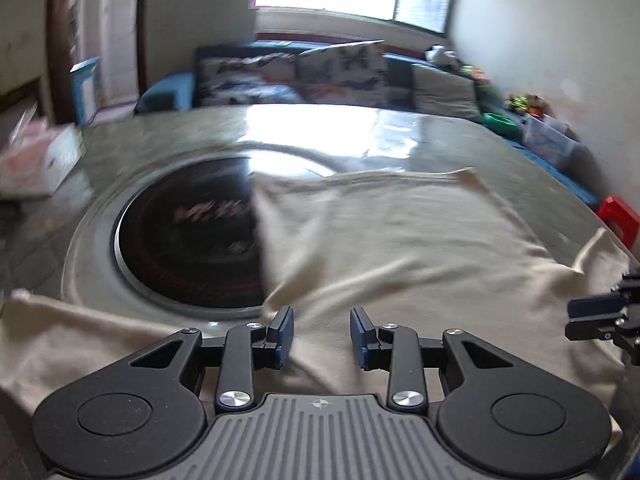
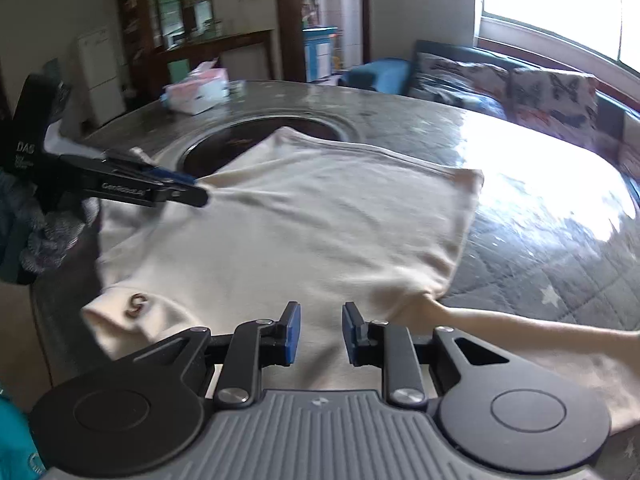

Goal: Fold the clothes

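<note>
A cream long-sleeved top [image 1: 392, 240] lies spread on the round table, also in the right wrist view [image 2: 304, 224]. Its far edge partly covers the dark round hob [image 1: 188, 236]. My left gripper [image 1: 322, 336] is open, just above the near part of the cloth; it also shows from the side at the left of the right wrist view [image 2: 188, 190]. My right gripper [image 2: 320, 334] is open over the near edge of the top. One sleeve [image 2: 520, 326] trails to the right. A cuff with a brown mark [image 2: 138, 306] lies at the near left.
The grey table [image 2: 520, 240] has a glossy, glaring surface. A tissue box [image 2: 198, 90] stands at its far left. A sofa with patterned cushions [image 1: 320, 76] and a window are behind. A red stool [image 1: 618, 214] stands at the right.
</note>
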### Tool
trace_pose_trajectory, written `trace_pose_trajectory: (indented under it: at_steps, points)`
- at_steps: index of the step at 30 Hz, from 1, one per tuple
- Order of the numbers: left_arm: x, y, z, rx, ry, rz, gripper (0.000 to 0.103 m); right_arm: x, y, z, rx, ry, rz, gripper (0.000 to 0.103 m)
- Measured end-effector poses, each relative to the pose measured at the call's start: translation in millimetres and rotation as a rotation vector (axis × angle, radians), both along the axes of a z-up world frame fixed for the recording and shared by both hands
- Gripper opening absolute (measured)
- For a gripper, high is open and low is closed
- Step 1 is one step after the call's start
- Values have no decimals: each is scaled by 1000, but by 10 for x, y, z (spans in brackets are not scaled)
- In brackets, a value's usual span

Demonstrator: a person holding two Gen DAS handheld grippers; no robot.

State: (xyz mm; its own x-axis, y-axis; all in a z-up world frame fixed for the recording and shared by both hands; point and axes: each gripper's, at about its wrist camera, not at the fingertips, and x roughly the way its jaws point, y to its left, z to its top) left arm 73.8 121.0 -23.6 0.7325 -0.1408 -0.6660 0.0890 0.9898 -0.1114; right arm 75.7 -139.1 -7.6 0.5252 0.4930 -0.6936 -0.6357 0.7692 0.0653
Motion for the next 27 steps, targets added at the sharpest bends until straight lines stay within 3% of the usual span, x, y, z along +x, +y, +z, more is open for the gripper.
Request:
trace_pose_trajectory:
  at_steps: [4, 6, 11, 18, 22, 27]
  points:
    - [-101, 23, 2, -2, -16, -3, 35, 6, -139, -34, 40, 10, -35, 23]
    - [-164, -52, 36, 3, -27, -20, 39, -25, -262, 14, 69, -2, -68, 30]
    - [-307, -405, 77, 6, -34, -123, 40, -25, -734, 83, 64, -42, -255, 33]
    - [-477, -911, 83, 23, -54, -264, 40, 136, -1517, -82, -8, -73, -568, 33]
    - [-522, -1086, 65, 25, -47, -313, 40, 210, -1884, -147, 1, -72, -720, 33]
    - [-550, -1222, 86, 33, -45, -336, 40, 312, -2106, -234, 34, -52, -800, 33]
